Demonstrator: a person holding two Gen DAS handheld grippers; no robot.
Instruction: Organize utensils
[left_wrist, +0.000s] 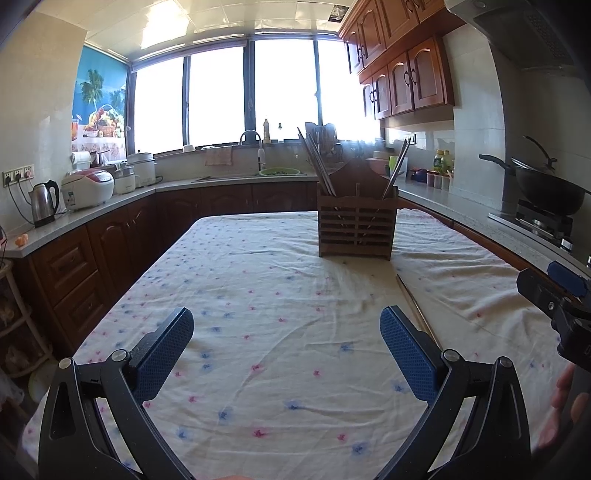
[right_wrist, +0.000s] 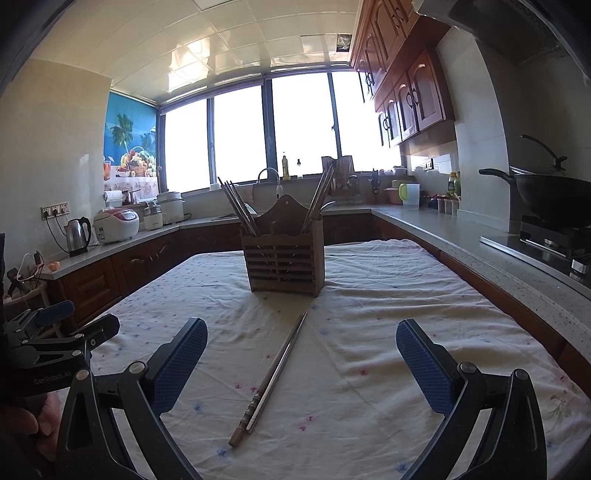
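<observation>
A wooden slatted utensil holder (left_wrist: 356, 229) (right_wrist: 286, 258) stands upright at the far middle of the table, with several chopsticks leaning out of its left and right compartments. A pair of chopsticks (right_wrist: 271, 376) lies on the cloth in front of it, between my right gripper's fingers; it also shows in the left wrist view (left_wrist: 417, 314) beside the left gripper's right finger. My left gripper (left_wrist: 286, 354) is open and empty above the cloth. My right gripper (right_wrist: 301, 365) is open and empty, hovering over the loose chopsticks.
The table has a white floral cloth (left_wrist: 258, 295). Counters run around it: kettle (left_wrist: 44, 201) and rice cookers (left_wrist: 88, 188) on the left, sink (left_wrist: 255, 173) at the back, wok on a stove (right_wrist: 554, 203) on the right. The right gripper's body (left_wrist: 561, 306) is at the left view's right edge.
</observation>
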